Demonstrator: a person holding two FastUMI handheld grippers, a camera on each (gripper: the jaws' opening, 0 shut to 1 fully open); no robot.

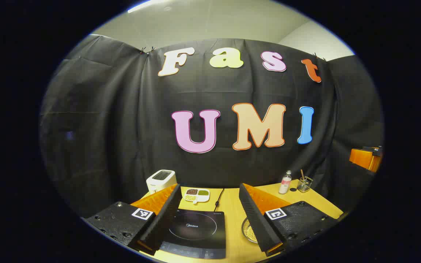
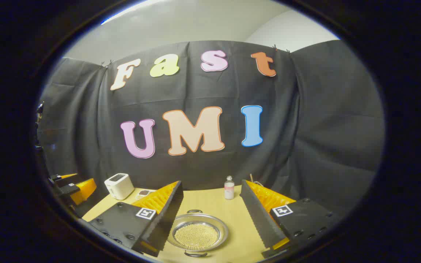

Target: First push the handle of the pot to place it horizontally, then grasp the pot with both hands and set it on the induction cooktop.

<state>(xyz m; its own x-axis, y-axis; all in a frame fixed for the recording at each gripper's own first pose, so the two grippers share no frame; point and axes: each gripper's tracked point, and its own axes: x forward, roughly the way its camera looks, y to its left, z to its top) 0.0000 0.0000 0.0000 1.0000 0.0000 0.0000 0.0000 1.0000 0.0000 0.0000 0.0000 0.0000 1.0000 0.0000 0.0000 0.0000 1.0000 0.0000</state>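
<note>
We held both grippers wide open and empty above the table (image 2: 210, 201), ready to begin. The right gripper (image 2: 212, 215) framed the pot (image 2: 199, 232), its handles (image 2: 194, 211) lying front and back; the left gripper (image 1: 208, 215) hung over the induction cooktop (image 1: 196, 230), just beside the pot.

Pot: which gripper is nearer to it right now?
Right. The right gripper hangs over the pot, which lies between its open fingers. The left gripper is over the induction cooktop, with the pot off by its right finger.
</note>
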